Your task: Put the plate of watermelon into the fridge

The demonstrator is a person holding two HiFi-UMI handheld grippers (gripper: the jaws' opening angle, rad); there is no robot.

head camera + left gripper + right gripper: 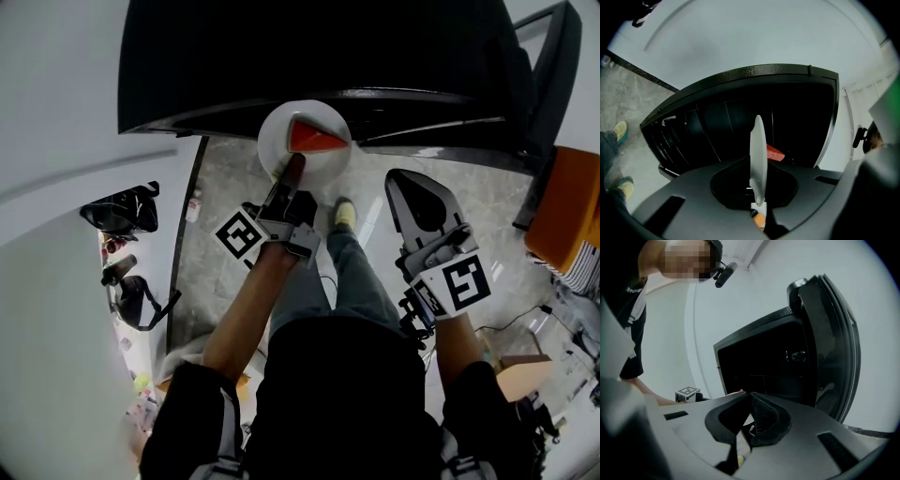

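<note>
We hold the plate (pixel 279 142) by its near rim in the left gripper (pixel 292 174). The gripper is clenched tight on the rim, so the plate does not slip. The plate is kept flat, so the watermelon (pixel 315 139) stays on top and does not slide off. The plate is right at the open front of the black fridge (pixel 281 56), and we think it is not fully inside yet. The fridge door (pixel 834 348) stands wide open to let the plate in.

Our left arm is stretched out toward the fridge. The gripper is turned on its side to pinch the rim from above and below. Our right arm is bent and hangs back near our body. The right gripper (pixel 412 180) is closed and holds nothing.
</note>
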